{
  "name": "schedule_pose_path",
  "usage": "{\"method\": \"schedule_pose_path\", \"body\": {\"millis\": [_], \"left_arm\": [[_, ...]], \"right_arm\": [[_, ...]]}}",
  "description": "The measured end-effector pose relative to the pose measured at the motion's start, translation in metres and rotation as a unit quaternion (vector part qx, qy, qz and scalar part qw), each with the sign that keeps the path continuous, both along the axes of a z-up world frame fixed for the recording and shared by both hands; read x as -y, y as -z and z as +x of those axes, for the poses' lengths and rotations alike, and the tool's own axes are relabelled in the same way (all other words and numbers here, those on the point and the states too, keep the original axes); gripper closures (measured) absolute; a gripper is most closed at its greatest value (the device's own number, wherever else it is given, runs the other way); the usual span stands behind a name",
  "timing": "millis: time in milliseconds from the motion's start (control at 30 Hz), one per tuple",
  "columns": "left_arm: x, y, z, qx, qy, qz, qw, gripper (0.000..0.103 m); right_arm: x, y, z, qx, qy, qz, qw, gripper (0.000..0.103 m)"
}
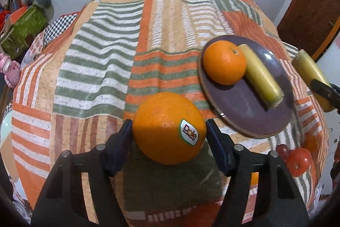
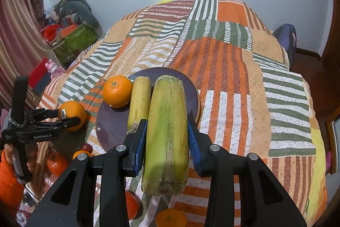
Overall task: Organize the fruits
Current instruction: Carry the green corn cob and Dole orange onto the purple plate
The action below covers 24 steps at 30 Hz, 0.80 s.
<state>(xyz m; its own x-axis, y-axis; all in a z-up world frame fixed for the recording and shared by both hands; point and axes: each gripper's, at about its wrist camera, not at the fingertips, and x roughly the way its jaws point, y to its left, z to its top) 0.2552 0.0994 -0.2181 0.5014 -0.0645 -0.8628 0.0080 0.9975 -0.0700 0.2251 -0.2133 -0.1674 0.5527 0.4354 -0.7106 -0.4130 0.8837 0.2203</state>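
Purple round plate (image 2: 194, 88) already holds two fruits; left gripper (image 1: 169, 131) clamps a stickered orange (image 1: 169, 128), right gripper (image 2: 167, 135) a yellow-green cane piece (image 2: 167, 133), more fruit beside it.

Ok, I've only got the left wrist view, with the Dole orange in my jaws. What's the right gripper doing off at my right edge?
Observer: The right gripper is shut on a thick yellow-green stalk piece, blue pads on both sides.
Operator: Where is it over the plate?
Observer: Its far end overlaps the purple plate's right half, beside the thinner stalk piece lying there.
Operator: And my side from there?
Observer: The left gripper holds the Dole orange off the plate's left rim.
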Motion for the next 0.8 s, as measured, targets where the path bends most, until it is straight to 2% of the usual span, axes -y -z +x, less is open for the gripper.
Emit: {"method": "schedule_pose_path", "body": {"millis": [367,800], "left_arm": [[0.043,-0.028,0.006,0.024,0.050,-0.014,0.9984,0.035],[0.076,-0.019,0.023,0.007,0.085,-0.014,0.9963,0.035]], "right_arm": [[-0.003,-0.004,0.012,0.010,-0.005,-0.001,1.000,0.069],[-0.025,0.007,0.033,0.007,-0.026,-0.012,1.000,0.069]]}}
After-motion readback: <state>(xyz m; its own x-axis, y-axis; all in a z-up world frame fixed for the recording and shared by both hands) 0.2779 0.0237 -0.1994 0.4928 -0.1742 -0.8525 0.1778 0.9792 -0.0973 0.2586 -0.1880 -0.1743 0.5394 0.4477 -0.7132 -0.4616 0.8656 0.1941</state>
